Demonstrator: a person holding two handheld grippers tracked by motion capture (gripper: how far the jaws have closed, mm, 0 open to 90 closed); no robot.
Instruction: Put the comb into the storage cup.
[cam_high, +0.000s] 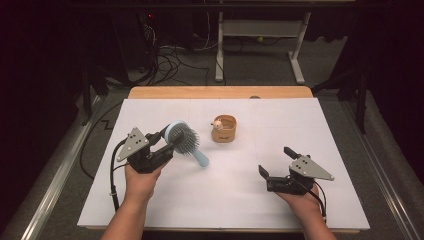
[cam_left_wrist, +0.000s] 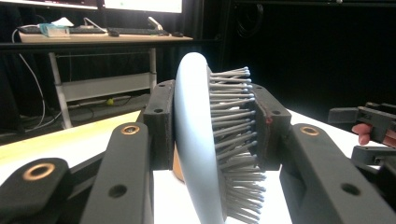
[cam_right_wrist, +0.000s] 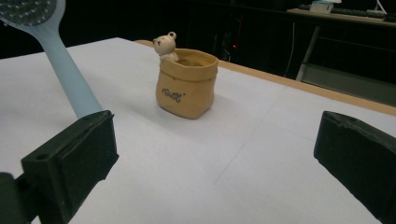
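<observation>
The left gripper (cam_high: 172, 142), at the left of the white table (cam_high: 235, 200), pinches the head of a light blue hairbrush (cam_high: 186, 141) between both jaws; one jaw presses the smooth back, the other the bristles. The brush handle slants toward the near right. A tan sack-shaped pot (cam_high: 223, 128) with a small bear figure (cam_high: 218, 123) on its rim stands upright at the table's middle, just right of the brush. The right gripper (cam_high: 275, 161) sits at the near right, its jaws spread wide and holding nothing
</observation>
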